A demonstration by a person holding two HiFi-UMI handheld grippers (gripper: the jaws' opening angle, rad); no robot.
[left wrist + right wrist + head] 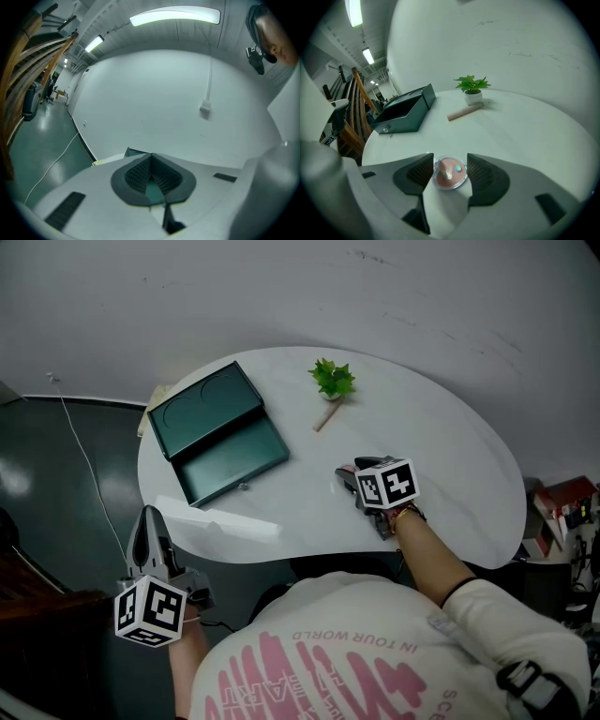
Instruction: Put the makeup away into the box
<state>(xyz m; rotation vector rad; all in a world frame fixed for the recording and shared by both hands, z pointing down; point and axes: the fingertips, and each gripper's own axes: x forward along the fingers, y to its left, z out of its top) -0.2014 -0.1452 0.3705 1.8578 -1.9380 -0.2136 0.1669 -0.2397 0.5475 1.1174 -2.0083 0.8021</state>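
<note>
A round clear compact (450, 172) with pink powder sits between the pads of my right gripper (450, 162), which is shut on it just above the white table (450, 456). In the head view the right gripper (349, 476) is near the table's middle, and its body hides the compact. The dark green box (217, 432) stands open at the far left of the table, some way from this gripper; the right gripper view has the box (401, 112) at the back left. My left gripper (145, 521) hangs off the table's front left edge, shut and holding nothing (151, 157).
A small potted plant (332, 380) stands at the back of the table, with a tan stick-shaped tube (327, 415) lying beside it. A white cable (84, 465) runs over the dark floor at the left. Cluttered shelves (562, 512) stand at the right.
</note>
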